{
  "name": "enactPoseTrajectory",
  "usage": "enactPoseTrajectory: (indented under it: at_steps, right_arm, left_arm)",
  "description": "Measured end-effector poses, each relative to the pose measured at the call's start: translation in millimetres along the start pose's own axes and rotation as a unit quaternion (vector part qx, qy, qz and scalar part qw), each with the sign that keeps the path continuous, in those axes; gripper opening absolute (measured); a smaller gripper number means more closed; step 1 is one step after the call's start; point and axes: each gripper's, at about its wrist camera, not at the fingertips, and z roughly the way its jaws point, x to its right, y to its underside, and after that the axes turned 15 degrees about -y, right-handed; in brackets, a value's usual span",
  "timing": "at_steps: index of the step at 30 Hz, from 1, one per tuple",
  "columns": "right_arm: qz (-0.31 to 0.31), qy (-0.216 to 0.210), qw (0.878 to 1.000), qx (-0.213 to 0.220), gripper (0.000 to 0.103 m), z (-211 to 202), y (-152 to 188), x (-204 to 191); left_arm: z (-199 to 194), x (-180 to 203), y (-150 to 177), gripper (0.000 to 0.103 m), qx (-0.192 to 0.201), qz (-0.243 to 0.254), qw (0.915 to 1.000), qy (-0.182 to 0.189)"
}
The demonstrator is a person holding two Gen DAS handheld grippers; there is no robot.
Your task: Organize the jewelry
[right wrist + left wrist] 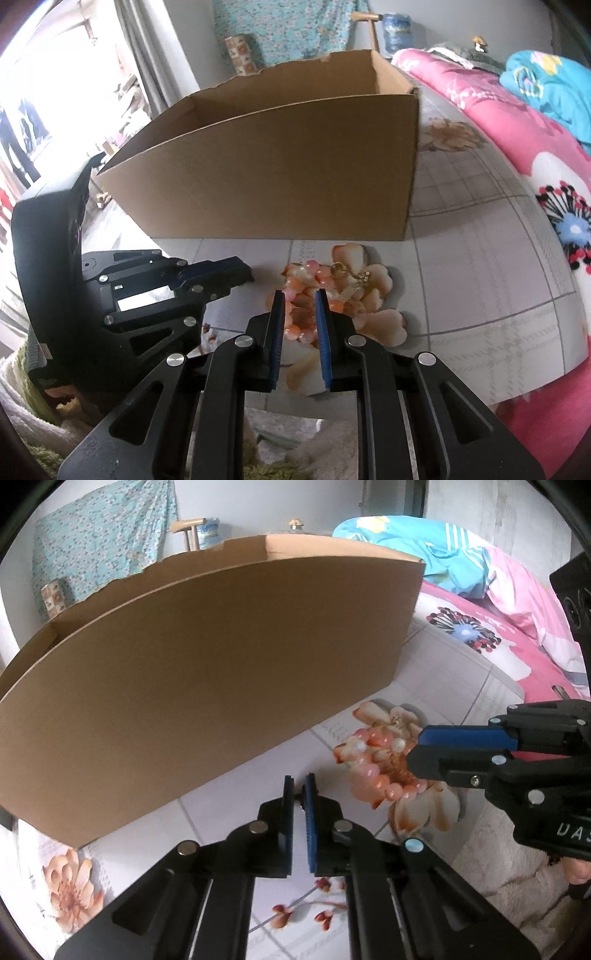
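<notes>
Left gripper [299,781]: black rigid plastic frame, two flat fingers faced with blue ribbed pads, jaws drawn almost fully together with nothing between them. It hangs over bare white tablecloth [229,812], just left of the jewelry.

Right gripper [300,295]: same build, two blue-padded fingers standing a narrow gap apart. Its tips sit over the near side of the bead pile; whether the pads touch any bead cannot be told from either view.

Jewelry: one heap of round, glossy beads [373,760] in coral, pink and pearl white, strung as bracelets; the exact number of strands cannot be counted. At the far right of the heap lie small gold-toned metal pieces [341,271], including one ring-shaped part. The heap rests on a printed peach flower of the tablecloth, near the front right corner of the cardboard box.

Cardboard box [280,166]: one, plain brown corrugated board, rectangular, open at the top, with a ragged torn rear rim. It stands on the cloth directly behind the heap.

Tablecloth: smooth, glossy, white with a grey grid and peach floral prints.
</notes>
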Motion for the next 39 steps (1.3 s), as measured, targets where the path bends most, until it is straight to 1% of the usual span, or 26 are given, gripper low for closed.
enactPoseTrajectory:
  at_steps: [3,7,12,14,15,16,18,22,24,26,28,29,32,34,36,38,39]
  right_arm:
    - [-0.027,0.009,0.999,-0.014,0.017,8.6,-2.5,-9.2]
    - [-0.060,0.025,0.997,-0.034,0.027,21.4,-6.9,-17.4]
    - [-0.088,0.057,0.992,-0.065,0.027,39.0,-10.1,-20.7]
    - [-0.089,0.064,0.991,-0.070,0.023,43.2,-9.5,-21.1]
    - [-0.090,0.061,0.991,-0.073,0.011,44.1,-10.9,-21.4]
    - [-0.090,0.060,0.991,-0.075,0.008,45.5,-12.5,-22.7]
    - [-0.095,0.060,0.991,-0.070,0.007,45.0,-14.7,-25.4]
    - [-0.106,0.039,0.992,-0.054,0.007,40.7,-17.0,-33.8]
    - [-0.108,0.028,0.992,-0.061,0.008,44.4,-16.5,-35.9]
    - [-0.103,0.016,0.992,-0.068,0.011,47.0,-14.9,-35.7]
    - [-0.098,0.010,0.993,-0.067,0.029,41.7,-14.0,-31.2]
    - [-0.095,0.008,0.994,-0.059,0.031,36.1,-14.1,-29.4]
    - [-0.077,0.003,0.997,-0.026,0.033,13.1,-16.8,-16.9]
    - [-0.054,0.017,0.998,-0.007,0.033,-2.7,-17.4,2.0]
    - [-0.035,0.034,0.999,0.000,0.033,-11.5,-19.1,22.2]
    - [-0.024,0.050,0.998,-0.001,0.033,-11.2,-17.3,29.6]
    - [-0.021,0.059,0.998,-0.003,0.031,-11.2,-18.0,37.0]
  left_arm:
    - [-2.3,-8.4,5.9,0.005,-0.004,-0.011,0.9999,-0.006]
    - [-4.6,-22.0,14.1,0.005,-0.010,-0.032,0.9994,-0.010]
    - [-8.1,-33.9,24.0,0.005,-0.009,-0.050,0.9987,-0.009]
    - [-9.0,-35.7,25.9,0.005,-0.008,-0.052,0.9986,-0.010]
    - [-9.2,-36.7,26.7,0.005,-0.008,-0.054,0.9985,-0.009]
    - [-9.5,-37.6,27.3,0.005,-0.008,-0.055,0.9984,-0.009]
    - [-9.7,-39.2,28.4,0.005,-0.007,-0.058,0.9983,-0.008]
    - [-9.8,-40.9,30.1,0.005,-0.006,-0.060,0.9981,-0.007]
    - [-9.6,-41.4,30.2,0.005,-0.006,-0.062,0.9981,-0.006]
    - [-9.6,-42.0,30.5,0.005,-0.005,-0.063,0.9980,-0.005]
    - [-9.6,-41.7,30.3,0.005,-0.005,-0.063,0.9980,-0.005]
    - [-9.6,-41.7,30.3,0.005,-0.005,-0.064,0.9979,-0.005]
    - [-9.6,-42.2,30.2,0.005,-0.006,-0.065,0.9979,-0.004]
    - [-9.6,-43.6,30.7,0.005,-0.006,-0.065,0.9978,-0.004]
    - [-9.5,-43.7,30.6,0.005,-0.006,-0.066,0.9978,-0.004]
    - [-9.6,-43.5,30.7,0.005,-0.006,-0.065,0.9979,-0.004]
    - [-9.6,-43.4,30.9,0.005,-0.006,-0.065,0.9979,-0.005]
